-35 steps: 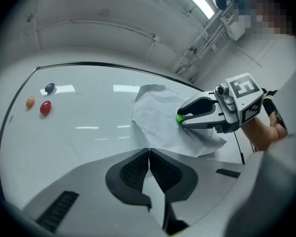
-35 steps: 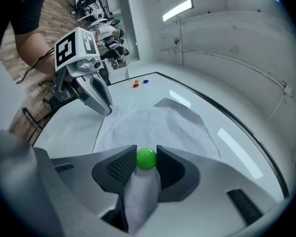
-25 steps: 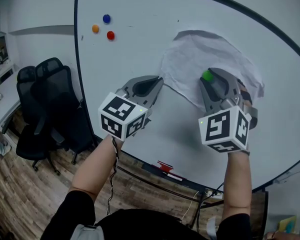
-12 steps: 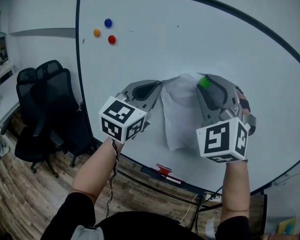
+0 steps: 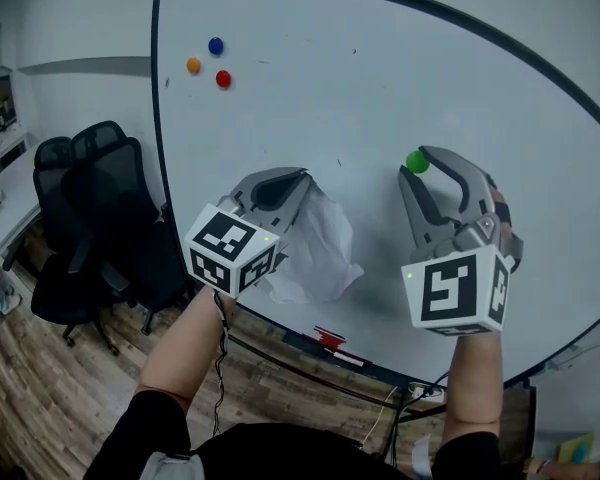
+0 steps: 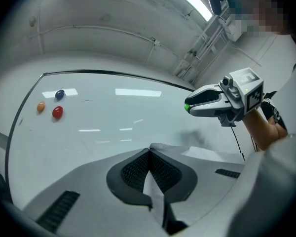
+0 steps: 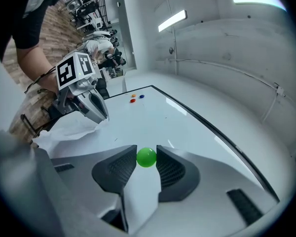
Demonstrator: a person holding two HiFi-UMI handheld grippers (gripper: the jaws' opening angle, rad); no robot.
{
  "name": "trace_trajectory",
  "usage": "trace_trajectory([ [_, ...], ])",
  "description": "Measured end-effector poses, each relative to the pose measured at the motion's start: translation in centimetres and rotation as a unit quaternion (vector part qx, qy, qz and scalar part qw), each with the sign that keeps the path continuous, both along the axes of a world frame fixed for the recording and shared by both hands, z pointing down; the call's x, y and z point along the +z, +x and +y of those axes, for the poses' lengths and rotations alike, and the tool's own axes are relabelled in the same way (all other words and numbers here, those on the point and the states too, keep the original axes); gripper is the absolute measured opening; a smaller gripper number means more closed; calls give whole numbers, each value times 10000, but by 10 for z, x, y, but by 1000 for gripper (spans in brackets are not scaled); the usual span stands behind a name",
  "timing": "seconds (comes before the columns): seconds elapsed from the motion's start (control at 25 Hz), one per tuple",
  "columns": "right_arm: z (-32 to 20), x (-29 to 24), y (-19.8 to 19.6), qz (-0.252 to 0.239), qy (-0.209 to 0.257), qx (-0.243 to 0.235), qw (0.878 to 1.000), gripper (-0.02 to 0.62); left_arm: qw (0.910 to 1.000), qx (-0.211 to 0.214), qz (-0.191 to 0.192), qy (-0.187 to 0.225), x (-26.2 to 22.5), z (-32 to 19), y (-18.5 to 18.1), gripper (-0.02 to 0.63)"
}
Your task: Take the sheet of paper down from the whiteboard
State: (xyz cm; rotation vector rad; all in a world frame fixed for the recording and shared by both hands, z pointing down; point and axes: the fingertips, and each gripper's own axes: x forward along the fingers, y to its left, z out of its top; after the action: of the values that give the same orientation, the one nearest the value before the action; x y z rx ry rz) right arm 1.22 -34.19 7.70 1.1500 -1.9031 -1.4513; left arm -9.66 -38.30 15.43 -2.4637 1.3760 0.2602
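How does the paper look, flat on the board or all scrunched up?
Scrunched up. The paper hangs crumpled from the left gripper, whose shut jaws pinch its edge; the right gripper holds the green magnet away from it.

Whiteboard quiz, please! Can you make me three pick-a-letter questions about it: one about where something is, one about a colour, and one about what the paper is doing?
1. Where on the whiteboard are the three small magnets?
A. top left corner
B. bottom edge
C. right side

2. What colour is the magnet pinched in the right gripper?
A. red
B. yellow
C. green

3. How is the sheet of paper?
A. pinned flat on the board
B. crumpled, hanging from the shut left gripper
C. lying on the floor

Answers:
1 A, they cluster near its top left corner.
2 C, green shows between the jaws.
3 B, the closed jaws clamp its edge.
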Motion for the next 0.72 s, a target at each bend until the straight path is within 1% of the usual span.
trace_trajectory([
  [0.32, -11, 5, 10, -146, -122, 63, 9998, 130, 9998, -34, 21, 200, 0, 30, -8, 12],
  [0.52, -17, 10, 14, -190, -207, 100, 9996, 132, 9993, -136, -34, 351, -2, 52, -13, 12],
  [0.72, -23, 12, 19, -238, -269, 168, 9992, 132, 9990, -150, 0, 418, -5, 78, -16, 12],
])
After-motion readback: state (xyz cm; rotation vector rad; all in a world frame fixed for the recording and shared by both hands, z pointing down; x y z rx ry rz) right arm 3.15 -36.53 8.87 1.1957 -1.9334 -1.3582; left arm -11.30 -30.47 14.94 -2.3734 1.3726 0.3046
